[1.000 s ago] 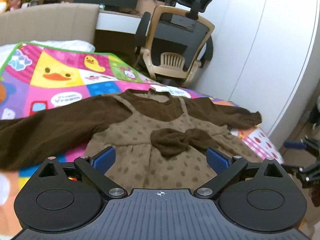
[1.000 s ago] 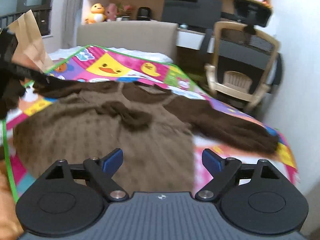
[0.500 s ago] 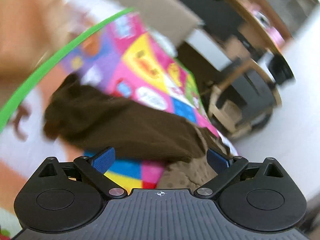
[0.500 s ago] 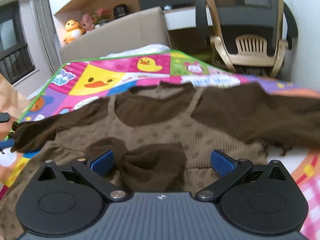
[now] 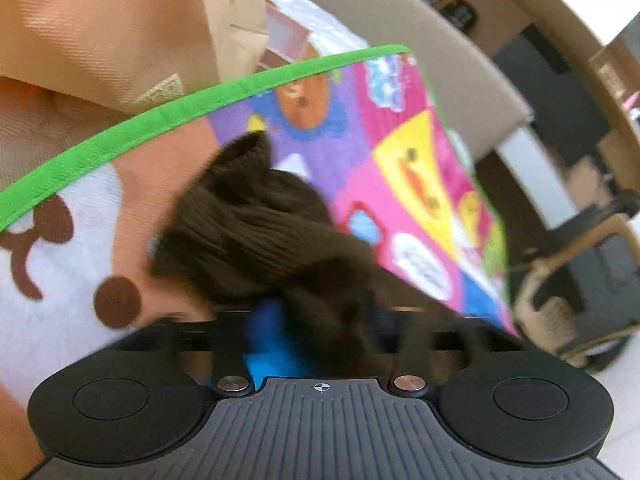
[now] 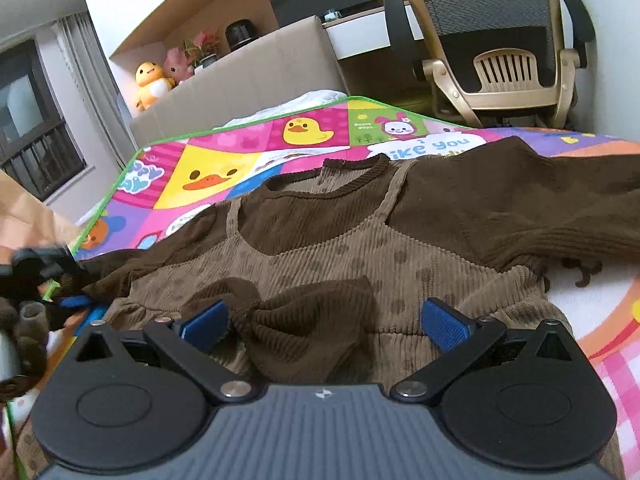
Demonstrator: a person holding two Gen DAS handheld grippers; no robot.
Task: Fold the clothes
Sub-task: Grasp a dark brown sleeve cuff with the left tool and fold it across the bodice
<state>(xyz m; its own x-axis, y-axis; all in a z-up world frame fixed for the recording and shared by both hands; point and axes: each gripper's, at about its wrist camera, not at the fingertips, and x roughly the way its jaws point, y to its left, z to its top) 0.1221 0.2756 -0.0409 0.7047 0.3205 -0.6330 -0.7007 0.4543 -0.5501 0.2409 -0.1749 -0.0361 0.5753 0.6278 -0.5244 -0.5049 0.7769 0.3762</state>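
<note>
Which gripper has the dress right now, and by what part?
The left gripper pinches the brown dress's sleeve near the cuff; the right gripper holds nothing.

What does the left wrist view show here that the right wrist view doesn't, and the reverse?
Left wrist only: close up, the dark sleeve cuff bunched between the left gripper fingers, which look closed on it, though the frame is blurred.

Right wrist only: the dress laid flat with its bow, the other sleeve, and the right gripper open over the bow.

Both: the play mat with its green edge, and the chair.
</note>
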